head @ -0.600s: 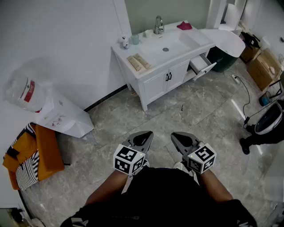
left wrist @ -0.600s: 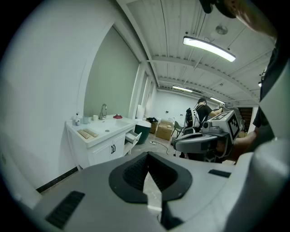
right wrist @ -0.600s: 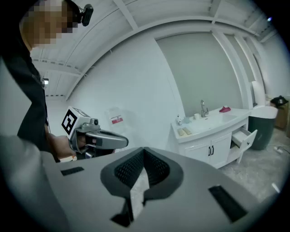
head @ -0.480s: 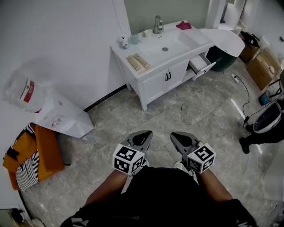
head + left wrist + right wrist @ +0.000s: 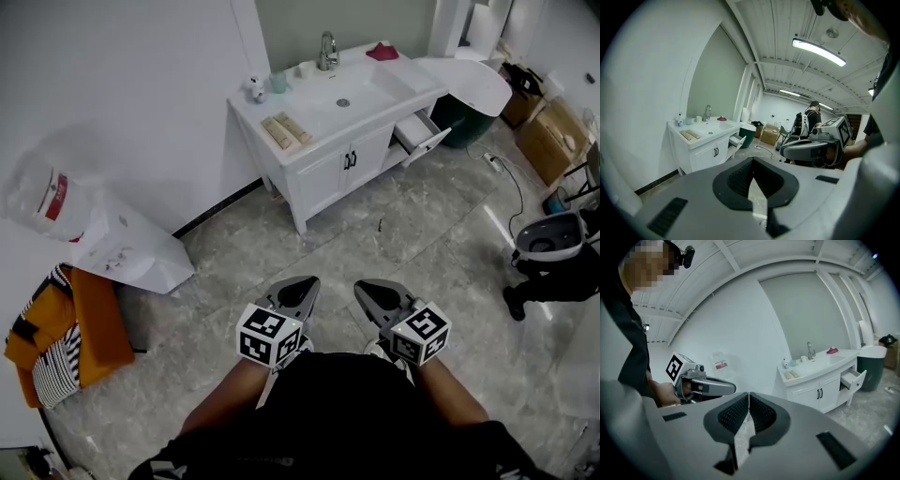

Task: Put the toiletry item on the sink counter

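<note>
A white sink counter [image 5: 314, 117] stands against the far wall, several steps ahead of me. Two flat beige packs [image 5: 287, 131] lie on its left end, with a small white bottle [image 5: 253, 89] and a cup [image 5: 278, 82] behind them. A red item [image 5: 382, 52] sits by the faucet [image 5: 326, 49]. My left gripper [image 5: 302, 286] and right gripper [image 5: 368, 290] are held side by side low in front of my body, both shut with nothing between the jaws. The counter also shows in the left gripper view [image 5: 705, 133] and the right gripper view [image 5: 820, 364].
A drawer [image 5: 419, 139] hangs open on the vanity's right side. Beyond it are a dark green bin [image 5: 464, 117] and cardboard boxes [image 5: 548, 127]. A cable [image 5: 511, 197] trails over the floor. A white bag [image 5: 131, 248] and orange cloth [image 5: 80, 328] lie at left.
The head view has drifted a little, so the vanity sits slightly higher and further left. Both grippers stay shut and keep their place.
</note>
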`<state>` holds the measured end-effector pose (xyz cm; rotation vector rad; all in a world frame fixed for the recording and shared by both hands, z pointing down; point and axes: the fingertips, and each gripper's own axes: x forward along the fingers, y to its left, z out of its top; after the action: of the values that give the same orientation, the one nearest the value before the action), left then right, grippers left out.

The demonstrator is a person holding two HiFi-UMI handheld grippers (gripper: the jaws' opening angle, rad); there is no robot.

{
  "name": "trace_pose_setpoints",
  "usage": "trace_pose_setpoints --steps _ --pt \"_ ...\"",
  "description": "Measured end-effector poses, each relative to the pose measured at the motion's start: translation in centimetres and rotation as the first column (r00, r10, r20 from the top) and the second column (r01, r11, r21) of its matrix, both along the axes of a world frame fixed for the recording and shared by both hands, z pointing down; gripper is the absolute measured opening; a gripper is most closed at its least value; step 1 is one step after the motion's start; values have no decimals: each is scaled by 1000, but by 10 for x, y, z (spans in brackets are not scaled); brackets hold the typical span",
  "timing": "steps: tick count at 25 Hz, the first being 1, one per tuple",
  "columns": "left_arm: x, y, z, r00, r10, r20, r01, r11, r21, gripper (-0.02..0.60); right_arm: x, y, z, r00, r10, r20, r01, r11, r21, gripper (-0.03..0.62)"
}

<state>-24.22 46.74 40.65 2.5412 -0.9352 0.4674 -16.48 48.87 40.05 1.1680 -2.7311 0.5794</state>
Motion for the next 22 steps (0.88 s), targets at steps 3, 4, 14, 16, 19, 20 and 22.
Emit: trace_pose_setpoints --steps 3,4,14,16,19,20,22 --pt "-1 0 3 1000 -7 7 7 1000 15 3 -4 1 3 1000 -5 -25 5 1000 23 5" --pt "-2 0 3 1000 -5 10 5 1000 21 3 -6 2 4 999 -10 -34 11 1000 28 5" --pt "-17 -5 2 999 32 8 -32 999 37 3 -31 -7 13 996 0 -93 1 1000 11 5" --pt "-22 -7 3 999 46 18 -47 998 49 3 -39 -12 13 996 2 -92 0 1000 14 5" --pt "-34 -9 4 998 55 20 -56 997 52 3 -54 -19 14 996 5 -88 -3 1000 19 5" --pt "-39 -10 4 998 56 19 -57 997 49 3 -60 -21 14 996 8 -86 -7 1000 18 5" --pt "-51 -13 5 998 59 24 -60 997 46 3 -70 -26 12 997 20 -81 -19 1000 15 5"
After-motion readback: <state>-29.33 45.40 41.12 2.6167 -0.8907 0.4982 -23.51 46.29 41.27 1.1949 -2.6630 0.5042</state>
